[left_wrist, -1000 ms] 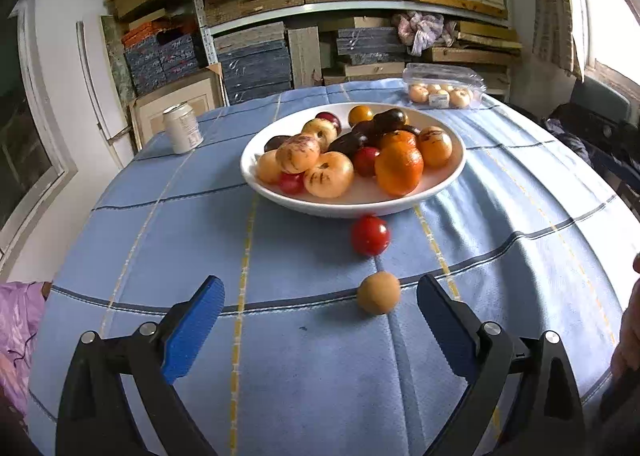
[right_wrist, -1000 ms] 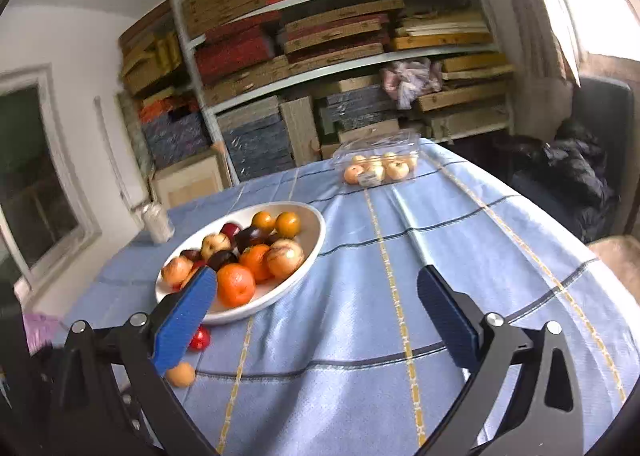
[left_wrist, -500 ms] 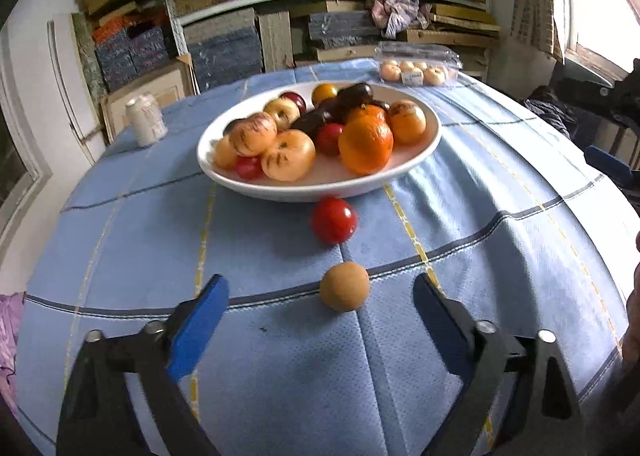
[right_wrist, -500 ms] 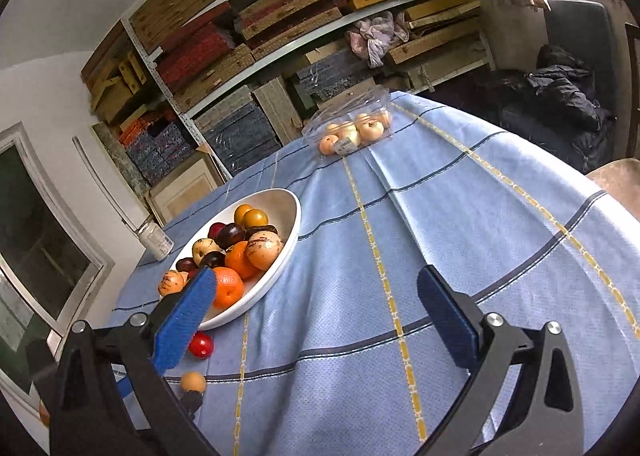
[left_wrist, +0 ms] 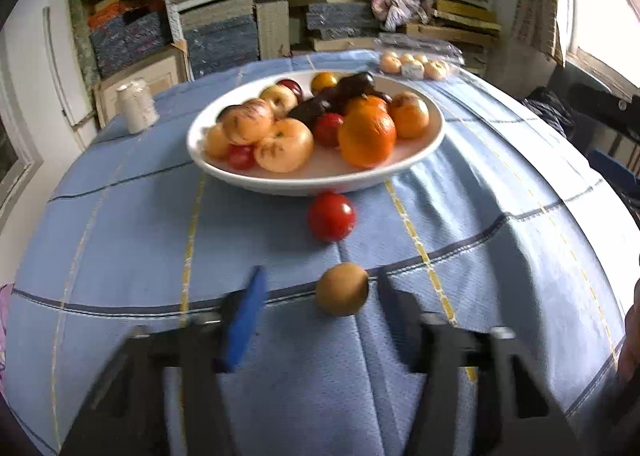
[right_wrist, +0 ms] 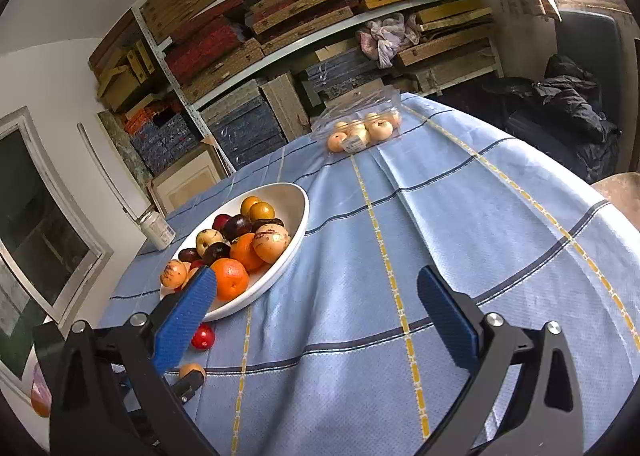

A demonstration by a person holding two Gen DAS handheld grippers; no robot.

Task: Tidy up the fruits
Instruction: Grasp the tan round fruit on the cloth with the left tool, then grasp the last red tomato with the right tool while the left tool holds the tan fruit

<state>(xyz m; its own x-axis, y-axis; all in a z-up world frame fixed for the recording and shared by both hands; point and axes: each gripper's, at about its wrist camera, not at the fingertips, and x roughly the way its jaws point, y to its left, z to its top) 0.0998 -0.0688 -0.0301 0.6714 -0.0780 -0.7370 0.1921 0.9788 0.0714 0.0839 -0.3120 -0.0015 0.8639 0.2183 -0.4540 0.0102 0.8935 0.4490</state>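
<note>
The left gripper (left_wrist: 320,292) angles down toward the blue tablecloth (left_wrist: 500,256), its jaws closing around the small brown fruit (left_wrist: 342,294); the right-hand finger seems to touch the fruit while the blue pad (left_wrist: 244,320) on the other side stands clear, though motion blur makes contact hard to judge. The right gripper (right_wrist: 316,308) points shallowly over bare cloth with its jaws spread wide and nothing between them. A red fruit (left_wrist: 331,216) lies just in front of the white bowl (left_wrist: 320,180) of mixed fruit, and a hand (left_wrist: 630,340) is cut off at the frame's right edge.
</note>
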